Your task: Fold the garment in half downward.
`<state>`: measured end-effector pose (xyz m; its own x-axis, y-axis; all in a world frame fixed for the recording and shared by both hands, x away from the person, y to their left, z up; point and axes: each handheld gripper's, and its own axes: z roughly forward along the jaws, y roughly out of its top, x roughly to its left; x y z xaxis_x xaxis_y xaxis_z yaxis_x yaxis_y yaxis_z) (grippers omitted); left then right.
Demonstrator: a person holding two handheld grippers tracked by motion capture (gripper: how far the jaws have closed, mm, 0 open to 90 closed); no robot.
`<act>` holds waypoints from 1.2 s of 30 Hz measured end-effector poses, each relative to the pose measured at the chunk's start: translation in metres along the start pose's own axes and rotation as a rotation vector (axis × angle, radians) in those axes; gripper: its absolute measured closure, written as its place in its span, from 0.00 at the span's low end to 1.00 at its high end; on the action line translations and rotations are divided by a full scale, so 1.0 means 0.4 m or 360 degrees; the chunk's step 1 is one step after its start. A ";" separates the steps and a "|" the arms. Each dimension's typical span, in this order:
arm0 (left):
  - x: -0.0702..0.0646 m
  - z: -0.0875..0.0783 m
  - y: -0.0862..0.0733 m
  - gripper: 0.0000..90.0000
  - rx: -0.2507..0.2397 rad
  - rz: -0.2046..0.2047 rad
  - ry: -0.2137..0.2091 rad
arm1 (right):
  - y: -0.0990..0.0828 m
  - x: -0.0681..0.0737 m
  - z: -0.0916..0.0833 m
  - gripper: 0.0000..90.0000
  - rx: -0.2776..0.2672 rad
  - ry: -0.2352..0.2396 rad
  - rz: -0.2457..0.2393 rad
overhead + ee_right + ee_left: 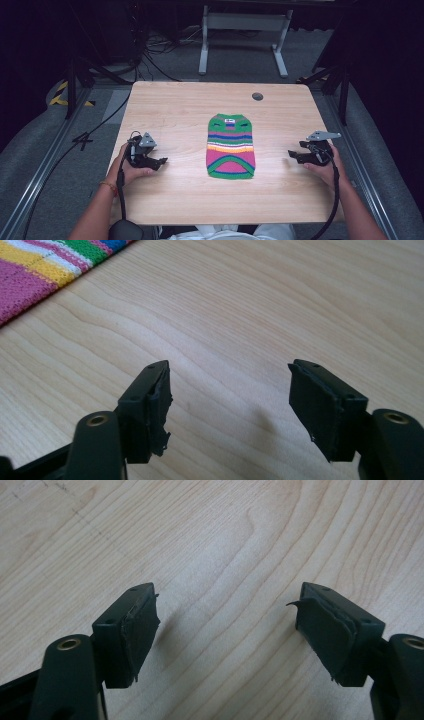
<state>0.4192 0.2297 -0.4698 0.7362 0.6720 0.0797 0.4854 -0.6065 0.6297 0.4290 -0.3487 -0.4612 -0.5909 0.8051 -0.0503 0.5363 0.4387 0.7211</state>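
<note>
A small knitted sweater with green, pink, yellow and blue stripes lies flat at the middle of the pale wood-grain table. In the right gripper view its ribbed weave is cut off at the corner. It sits between the black left gripper and black right gripper, apart from both. Each gripper's jaws stand apart with only bare wood between their frayed pads.
</note>
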 end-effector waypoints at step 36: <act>0.023 0.140 0.265 0.32 -0.0177 -0.0094 -0.0243 | 0.267 0.051 0.164 0.44 -0.0021 0.0164 -0.0111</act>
<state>0.5038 0.1480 -0.4456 0.7750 0.6278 -0.0727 0.4811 -0.5114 0.7120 0.5139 -0.2591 -0.4306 -0.6858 0.7272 -0.0297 0.4843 0.4864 0.7272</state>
